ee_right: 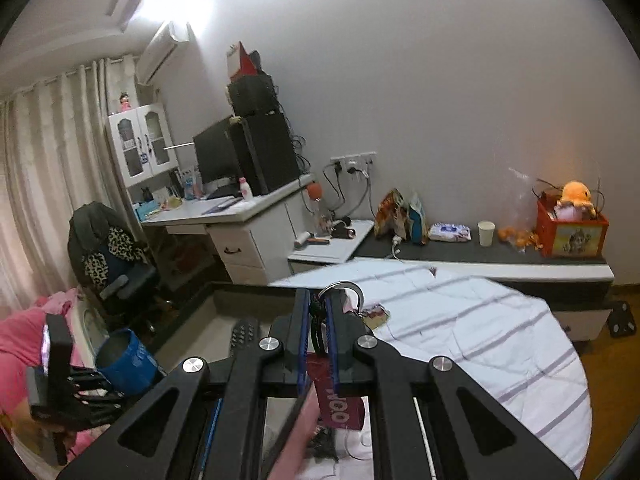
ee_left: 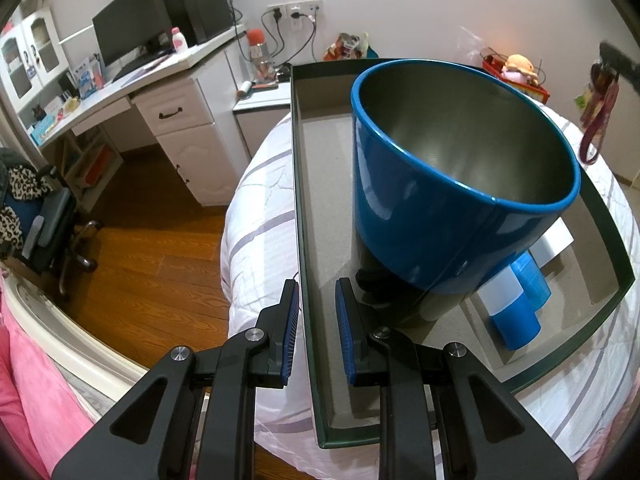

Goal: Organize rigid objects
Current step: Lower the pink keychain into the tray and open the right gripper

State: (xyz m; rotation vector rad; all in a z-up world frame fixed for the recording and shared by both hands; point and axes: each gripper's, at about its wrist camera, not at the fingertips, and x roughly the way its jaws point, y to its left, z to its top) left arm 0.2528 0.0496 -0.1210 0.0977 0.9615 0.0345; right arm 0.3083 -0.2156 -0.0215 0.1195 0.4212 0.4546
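Bed holds tray (ee_left: 308, 216). Left gripper (ee_left: 317, 312) pinches tray's near wall, pads nearly together. Right gripper (ee_right: 320, 322) clamped tight on keyring (ee_right: 347, 289), tag dangling, held above the quilt; tray lies down-left of it, so right hand is the one to drop it.

a home bedroom: quilted bed (ee_right: 460, 320), computer desk (ee_right: 224, 208), curtains (ee_right: 48, 160).

Glossy blue cup (ee_left: 460, 184) (dull metal inside); matt cardboard tray (ee_left: 320, 216).
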